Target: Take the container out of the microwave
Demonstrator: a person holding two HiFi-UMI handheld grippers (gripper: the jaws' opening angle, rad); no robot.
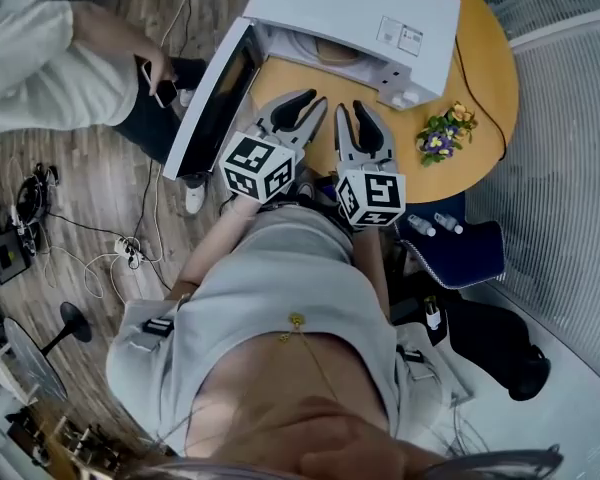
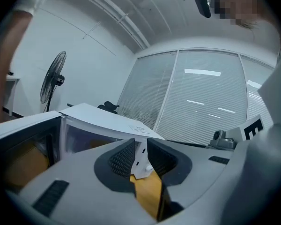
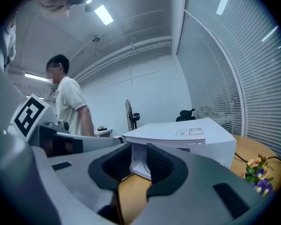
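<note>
Both grippers are hovering just in front of the microwave (image 1: 350,8), pointing at its open mouth, not yet inside. L gripper (image 1: 315,103) is showing jaws a little apart w/ nothing between them; only table (image 1: 480,78) and a microwave corner are showing thru the gap. R gripper (image 1: 352,110) is standing the same way: jaws apart, empty. Door (image 1: 215,93) is hanging open just off the L gripper's outer side. The container (image 1: 332,50) is prob. the pale rounded thing sitting in the cavity, straight ahead of both grippers and beyond their tips. Little of it is showing, so its shape and rim are unclear.

Step in hand, as I'm judging it: reaching in. Doing it well means:
- Going in level and slow, grippers side by side, so neither is clipping the cavity's top edge or the door.
- Opening wider before contact, or aiming at the rim w/ one gripper each side, since the gaps are prob. looking too narrow for a wide body.
- Closing only once pads are straddling the wall.
- Lifting slightly before pulling back toward the table, so the base isn't dragging.
- Watching the flowers (image 1: 442,133) off the R gripper's outer side when setting down.
</note>
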